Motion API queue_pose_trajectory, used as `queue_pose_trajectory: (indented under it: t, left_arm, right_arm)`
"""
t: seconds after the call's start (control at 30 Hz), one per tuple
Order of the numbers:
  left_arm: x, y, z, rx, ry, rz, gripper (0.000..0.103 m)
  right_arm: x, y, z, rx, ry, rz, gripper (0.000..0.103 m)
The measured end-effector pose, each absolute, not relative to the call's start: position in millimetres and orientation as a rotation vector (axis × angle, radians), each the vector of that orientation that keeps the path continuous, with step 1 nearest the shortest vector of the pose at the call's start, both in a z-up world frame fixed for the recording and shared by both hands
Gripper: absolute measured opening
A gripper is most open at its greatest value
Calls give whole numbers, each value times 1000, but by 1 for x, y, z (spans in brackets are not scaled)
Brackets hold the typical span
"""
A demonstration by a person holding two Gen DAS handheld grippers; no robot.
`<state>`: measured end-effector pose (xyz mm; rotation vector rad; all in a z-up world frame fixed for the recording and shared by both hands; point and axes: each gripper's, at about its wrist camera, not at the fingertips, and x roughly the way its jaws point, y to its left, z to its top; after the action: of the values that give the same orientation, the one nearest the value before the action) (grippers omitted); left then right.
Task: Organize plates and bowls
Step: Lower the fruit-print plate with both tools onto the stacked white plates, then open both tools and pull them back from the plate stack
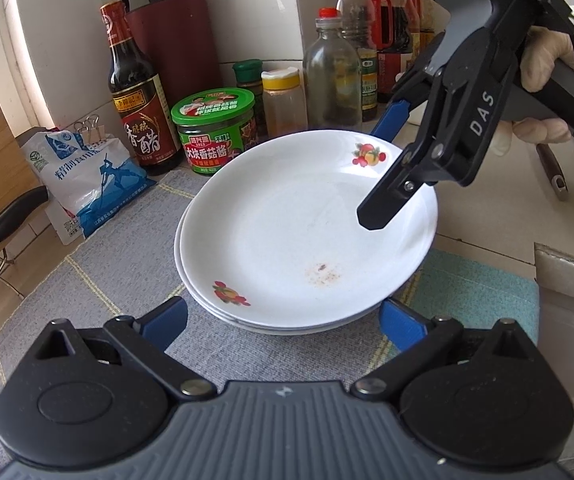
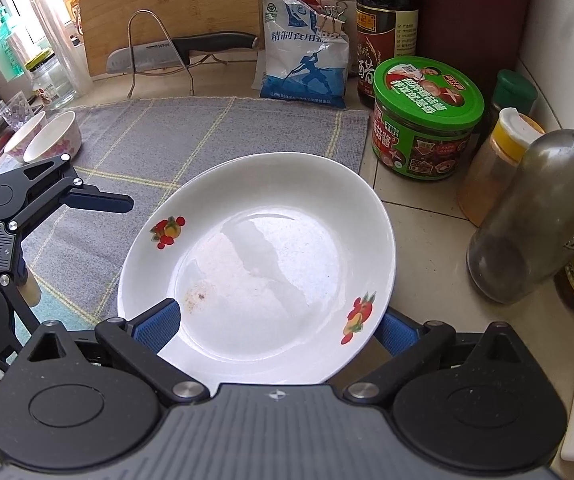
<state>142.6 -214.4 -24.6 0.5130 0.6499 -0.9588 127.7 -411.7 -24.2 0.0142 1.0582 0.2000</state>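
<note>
A stack of white plates [image 1: 287,232] with fruit decals sits on a grey checked mat [image 1: 119,264]; the top plate [image 2: 263,256] has a small brown stain. My left gripper [image 1: 283,320] is open, its blue fingers on either side of the stack's near edge and clear of it. My right gripper [image 2: 279,324] comes in from the upper right of the left wrist view and is open wide. One of its fingers [image 2: 159,320] hangs over the plate's inside, the other [image 2: 397,332] outside the rim. Two small floral bowls [image 2: 53,136] stand at the mat's far left.
Behind the plates stand a green-lidded jar [image 1: 215,128], a vinegar bottle [image 1: 135,96], a salt bag [image 1: 87,176] and several oil and spice bottles [image 1: 333,76]. A knife rack [image 2: 159,56] and a cutting board [image 2: 167,4] stand beyond the mat. A teal cloth [image 1: 475,292] lies to the right.
</note>
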Motion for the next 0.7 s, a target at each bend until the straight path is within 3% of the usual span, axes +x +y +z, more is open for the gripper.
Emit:
queue_pose_trajectory:
  t: [0.23,0.7]
  left_arm:
    - [136,-205,-22,500,644,-947,102]
    - [129,-151,7,361,636,-797,102]
  right_arm:
    - [118,-403,-24,-17,1040,162,103]
    - [84,-327,16,-205,707,15,103]
